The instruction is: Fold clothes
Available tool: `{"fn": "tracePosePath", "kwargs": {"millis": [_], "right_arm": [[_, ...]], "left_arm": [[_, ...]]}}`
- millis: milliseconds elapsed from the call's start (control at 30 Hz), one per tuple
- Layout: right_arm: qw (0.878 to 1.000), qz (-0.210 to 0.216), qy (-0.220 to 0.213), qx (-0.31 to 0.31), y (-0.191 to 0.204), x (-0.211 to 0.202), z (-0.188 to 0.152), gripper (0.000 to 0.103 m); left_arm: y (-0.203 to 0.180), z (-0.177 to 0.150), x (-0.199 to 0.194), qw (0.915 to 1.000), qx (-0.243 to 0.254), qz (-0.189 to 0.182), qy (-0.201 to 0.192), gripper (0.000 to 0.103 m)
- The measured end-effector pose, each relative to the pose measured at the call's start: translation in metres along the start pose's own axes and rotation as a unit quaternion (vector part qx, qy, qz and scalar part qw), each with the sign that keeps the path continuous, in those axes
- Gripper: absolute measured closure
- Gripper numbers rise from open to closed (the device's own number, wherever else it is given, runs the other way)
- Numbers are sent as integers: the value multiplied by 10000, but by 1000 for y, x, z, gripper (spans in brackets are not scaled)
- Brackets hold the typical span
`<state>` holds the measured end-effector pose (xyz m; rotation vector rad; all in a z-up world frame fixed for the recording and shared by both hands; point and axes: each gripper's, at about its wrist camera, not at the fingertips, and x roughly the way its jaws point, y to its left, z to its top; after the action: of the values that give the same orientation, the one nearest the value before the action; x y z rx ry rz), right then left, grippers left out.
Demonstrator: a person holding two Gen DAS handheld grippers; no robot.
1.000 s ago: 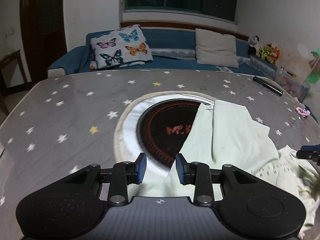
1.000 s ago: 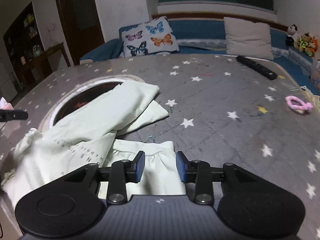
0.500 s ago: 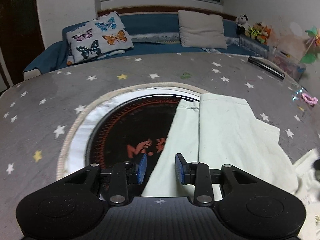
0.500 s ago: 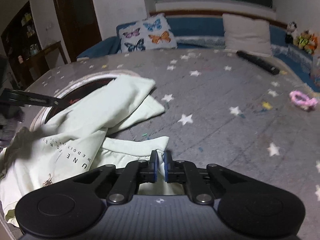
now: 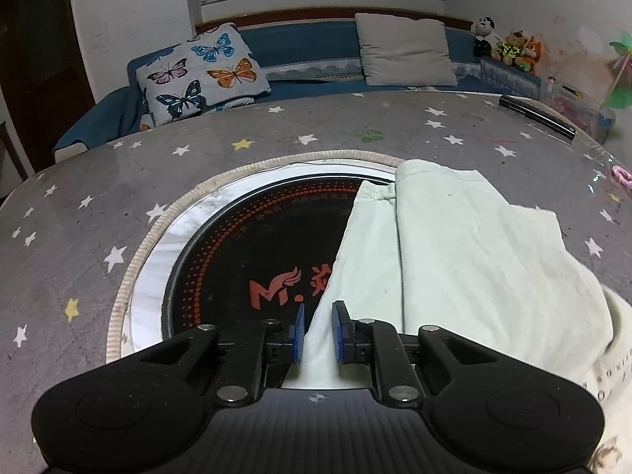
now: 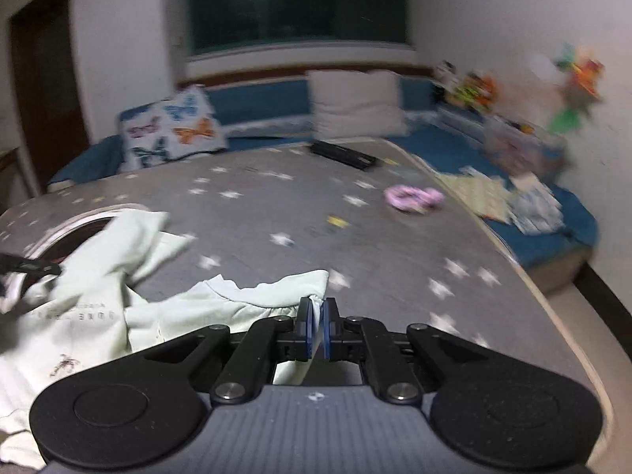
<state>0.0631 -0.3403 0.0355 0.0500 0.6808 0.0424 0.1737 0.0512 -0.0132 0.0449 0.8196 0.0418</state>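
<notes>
Your right-wrist view was motion-blurred, the garment's (image 6: 98, 304) print unreadable. Your right tool (image 6: 316, 330) was clamped on the pale green garment's hem above the worktop (image 6: 395, 256). Your left tool (image 5: 318, 331), jaws just narrowing, straddled a sleeve edge (image 5: 355, 260) without pinching it.

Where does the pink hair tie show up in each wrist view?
Left wrist: the pink hair tie sits at the far right edge, partly cut off, on the star-patterned table.
Right wrist: it lies right of centre in the upper half, on the table near its right edge, blurred.
Shared landmark: the black remote lies beyond the hair tie, towards the sofa, in both views.
</notes>
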Motion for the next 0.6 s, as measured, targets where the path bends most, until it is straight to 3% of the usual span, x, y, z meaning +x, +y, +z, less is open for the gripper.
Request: {"fn": "tracePosePath", "kwargs": {"millis": [100, 333, 467, 600], "right_arm": [[9997, -142, 144, 102, -7, 5, -2, 95], [9987, 160, -233, -422, 25, 14, 31, 86], [9951, 704, -272, -636, 55, 33, 52, 86], [9891, 1315, 155, -647, 79, 76, 68, 86]], "left_arm": [[2, 0, -3, 10000, 10, -19, 40, 87], [4, 16, -12, 9998, 11, -138, -169, 85], [1, 27, -1, 9997, 75, -149, -180, 85], [-2, 37, 14, 9996, 63, -244, -143, 85]]}}
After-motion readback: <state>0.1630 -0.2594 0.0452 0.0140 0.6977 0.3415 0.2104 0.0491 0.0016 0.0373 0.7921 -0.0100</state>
